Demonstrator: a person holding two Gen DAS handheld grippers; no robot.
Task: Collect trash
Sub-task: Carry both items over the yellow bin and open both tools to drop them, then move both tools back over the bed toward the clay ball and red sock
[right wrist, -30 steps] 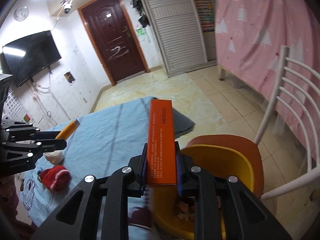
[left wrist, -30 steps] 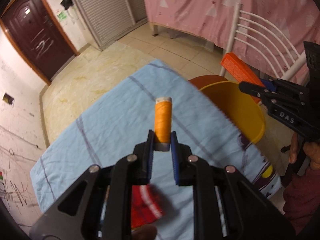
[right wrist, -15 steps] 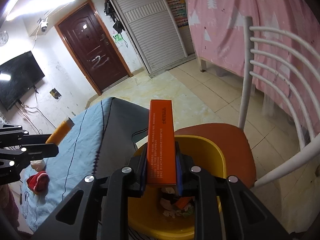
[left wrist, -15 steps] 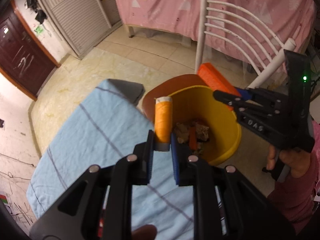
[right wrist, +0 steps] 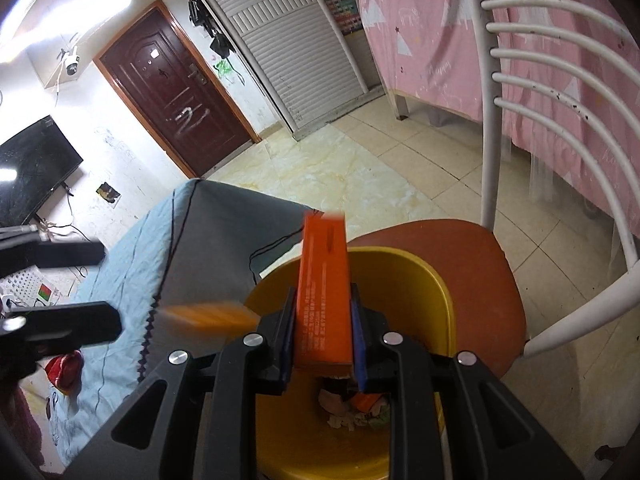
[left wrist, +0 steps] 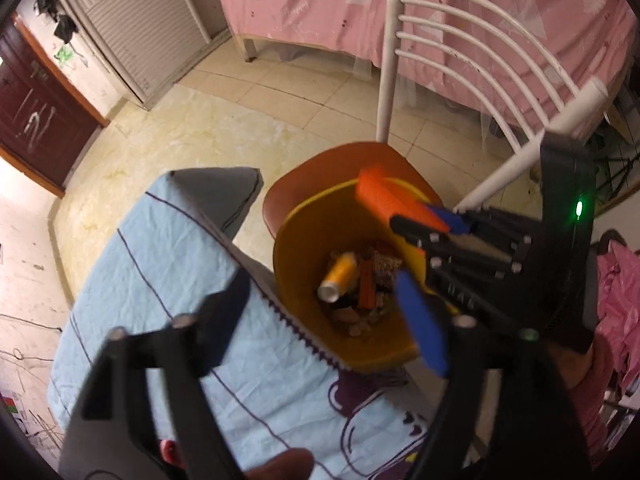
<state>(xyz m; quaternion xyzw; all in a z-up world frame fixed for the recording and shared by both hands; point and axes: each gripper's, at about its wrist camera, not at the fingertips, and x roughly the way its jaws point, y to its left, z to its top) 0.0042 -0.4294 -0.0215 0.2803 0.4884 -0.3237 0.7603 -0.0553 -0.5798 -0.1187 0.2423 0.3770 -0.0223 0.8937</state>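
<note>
My left gripper [left wrist: 320, 320] hangs over the yellow bin [left wrist: 296, 240], its jaws opening with nothing between them. The orange tube [left wrist: 339, 276] lies free in the bin among the scraps. In the right wrist view the tube is a blurred orange streak [right wrist: 208, 316] at the bin's rim [right wrist: 400, 260], just off the left gripper [right wrist: 112, 288]. My right gripper [right wrist: 324, 344] is shut on a long orange box [right wrist: 324, 272], held upright above the bin. In the left wrist view the orange box [left wrist: 384, 200] and the right gripper [left wrist: 436, 224] sit over the bin's far right rim.
The bin stands on a brown chair seat [right wrist: 460, 264] with a white barred back [right wrist: 560, 80]. The table under a light blue cloth [left wrist: 168, 272] touches the bin on the left. A red item [right wrist: 64, 368] lies on the cloth. Tiled floor and a pink curtain lie beyond.
Both grippers moved from over the table to above the bin. The left jaws opened and the orange tube dropped into the bin. The right gripper kept hold of the orange box.
</note>
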